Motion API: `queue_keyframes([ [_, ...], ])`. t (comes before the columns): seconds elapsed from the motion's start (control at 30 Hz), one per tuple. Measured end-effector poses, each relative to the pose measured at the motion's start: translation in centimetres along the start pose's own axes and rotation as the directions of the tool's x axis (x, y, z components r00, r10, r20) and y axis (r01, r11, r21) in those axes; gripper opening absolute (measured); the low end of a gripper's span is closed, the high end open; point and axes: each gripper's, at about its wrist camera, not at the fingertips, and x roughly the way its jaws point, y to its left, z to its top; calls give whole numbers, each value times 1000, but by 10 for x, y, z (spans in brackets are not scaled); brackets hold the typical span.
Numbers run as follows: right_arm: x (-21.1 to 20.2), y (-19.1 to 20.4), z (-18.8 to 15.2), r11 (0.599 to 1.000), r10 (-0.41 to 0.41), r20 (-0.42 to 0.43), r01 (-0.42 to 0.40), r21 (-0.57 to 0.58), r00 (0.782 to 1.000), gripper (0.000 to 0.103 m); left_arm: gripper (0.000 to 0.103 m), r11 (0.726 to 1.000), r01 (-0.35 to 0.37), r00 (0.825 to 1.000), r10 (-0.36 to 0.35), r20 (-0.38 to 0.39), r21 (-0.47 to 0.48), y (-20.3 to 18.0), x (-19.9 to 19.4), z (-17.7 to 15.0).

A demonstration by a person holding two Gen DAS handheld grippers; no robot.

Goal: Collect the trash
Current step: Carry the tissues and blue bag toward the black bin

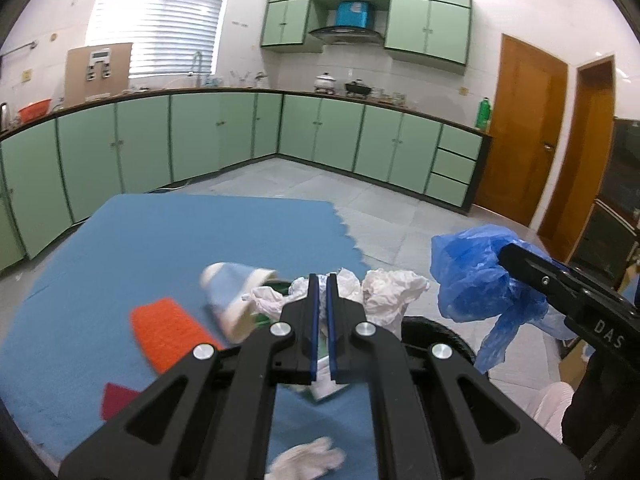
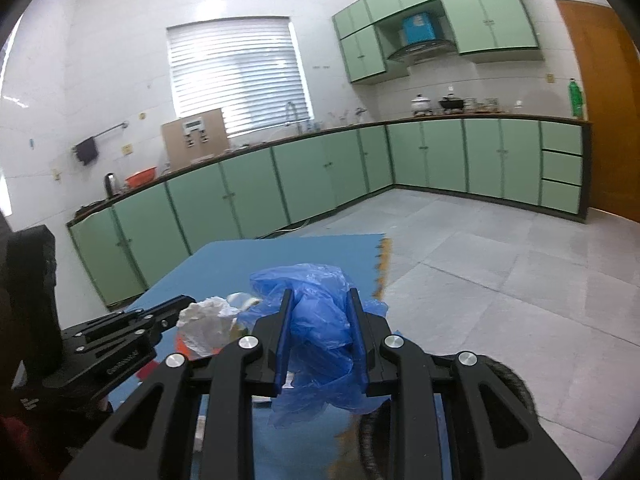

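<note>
A kitchen with pale green cabinets along two walls, seen from two handheld tongs raised over a blue mat [image 1: 168, 240] on a tiled floor.

The left tongs [image 1: 321, 280] are nearly pressed together, with only a thin slit between the blue pads; they appear to pinch crumpled white paper [image 1: 384, 294], which bunches around their tips. In the right view the same white paper [image 2: 208, 326] sits at the tip of the left tongs [image 2: 176, 312].

The right tongs [image 2: 320, 300] pinch a crumpled blue plastic bag [image 2: 316, 320], which bulges above the pads and hangs below them. From the left view the bag [image 1: 476, 276] hangs in the air to the right, well above the floor.

On the mat lie a pale blue paper cup [image 1: 232, 296] on its side, an orange knitted piece [image 1: 170, 332], a dark red scrap [image 1: 118, 400] and a white glove [image 1: 308, 458]. A dark round rim [image 1: 440, 334] shows just below the tongs.
</note>
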Motion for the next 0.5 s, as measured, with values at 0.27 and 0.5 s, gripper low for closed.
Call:
queue_keyframes([
  [0.27, -5, -55, 0, 992, -121, -9, 121, 43, 993, 25, 3, 993, 113, 993, -112, -27, 31, -51, 34, 0],
  [0.5, 2, -98, -6, 978, -199, -35, 200, 57, 979, 25, 3, 982, 182, 981, -177, -74, 60, -97, 75, -6],
])
